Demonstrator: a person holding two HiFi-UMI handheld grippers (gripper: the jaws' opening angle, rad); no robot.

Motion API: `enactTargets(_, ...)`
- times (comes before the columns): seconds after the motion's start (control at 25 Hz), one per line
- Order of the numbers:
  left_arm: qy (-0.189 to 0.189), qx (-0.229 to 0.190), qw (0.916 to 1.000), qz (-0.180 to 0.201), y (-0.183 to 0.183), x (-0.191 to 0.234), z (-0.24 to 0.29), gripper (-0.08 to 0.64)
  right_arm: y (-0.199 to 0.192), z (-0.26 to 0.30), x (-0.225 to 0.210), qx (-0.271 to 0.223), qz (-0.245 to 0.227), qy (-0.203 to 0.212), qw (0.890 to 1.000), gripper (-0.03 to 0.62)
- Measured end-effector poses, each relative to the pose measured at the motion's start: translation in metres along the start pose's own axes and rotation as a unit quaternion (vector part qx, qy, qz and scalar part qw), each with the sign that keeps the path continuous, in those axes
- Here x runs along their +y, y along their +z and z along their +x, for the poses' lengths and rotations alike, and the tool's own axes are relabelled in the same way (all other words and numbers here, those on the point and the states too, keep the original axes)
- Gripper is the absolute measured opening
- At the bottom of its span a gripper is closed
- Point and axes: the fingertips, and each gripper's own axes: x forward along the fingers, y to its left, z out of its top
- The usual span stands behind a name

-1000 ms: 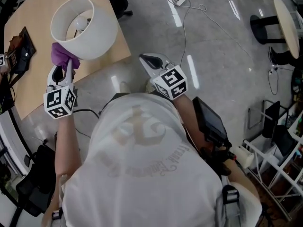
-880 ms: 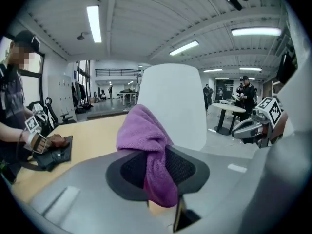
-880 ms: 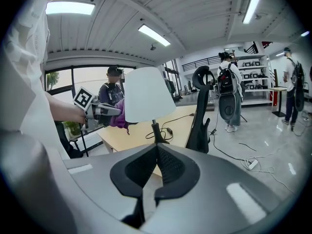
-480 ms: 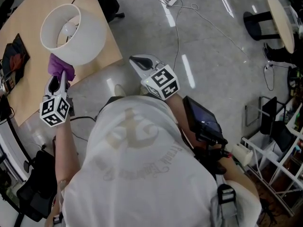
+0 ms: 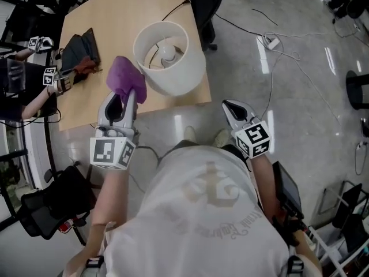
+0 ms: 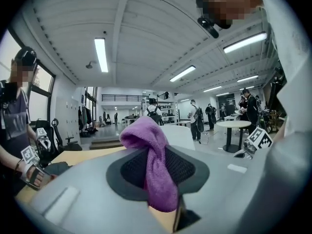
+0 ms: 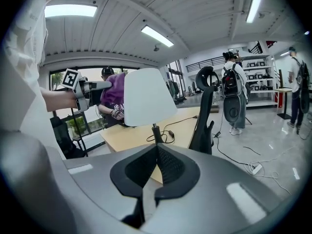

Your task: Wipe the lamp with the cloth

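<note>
My left gripper (image 5: 123, 98) clamps the purple cloth (image 5: 125, 78) at eight o'clock of the lamp (image 5: 184, 75), my right gripper (image 5: 232, 107) sits closed and empty, so I fear a hard push tips the unsteadied lamp off the table (image 5: 118, 13) edge.

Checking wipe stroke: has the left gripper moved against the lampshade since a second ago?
Yes. Left gripper, holding the cloth, rose from the lampshade's lower edge toward its top rim.

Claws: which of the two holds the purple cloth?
The left claw: its jaws pinch the purple fuzzy cloth, which bunches above them. The right claw is shut with nothing between its jaws.
</note>
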Motion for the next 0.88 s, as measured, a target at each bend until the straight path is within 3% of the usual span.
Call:
enactTargets(0.16, -0.028, 0.012, 0.9990, 0.031, -0.011, -0.023, 0.009, 0.098, 0.006, 0.003, 0.002, -0.001, -0.006, 0.004, 1.000, 0.014)
enactTargets(0.4, -0.071, 0.047, 0.9890, 0.122, -0.053, -0.054, 0.021, 0.097, 0.004, 0.003, 0.002, -0.002, -0.003, 0.006, 1.000, 0.014)
enactTargets(0.64, -0.114, 0.093, 0.9774, 0.152, -0.097, -0.069, 0.020, 0.098, -0.007, -0.001, 0.002, 0.004, 0.004, 0.002, 1.000, 0.014)
enactTargets(0.76, -0.153, 0.131, 0.9653, 0.166, -0.121, -0.083, 0.018, 0.098, -0.007, -0.002, 0.001, 0.003, 0.006, -0.001, 1.000, 0.014)
enactTargets(0.88, -0.205, 0.179, 0.9457, 0.178, -0.147, -0.102, 0.010, 0.098, -0.006, -0.003, 0.000, 0.001, 0.006, -0.002, 1.000, 0.014)
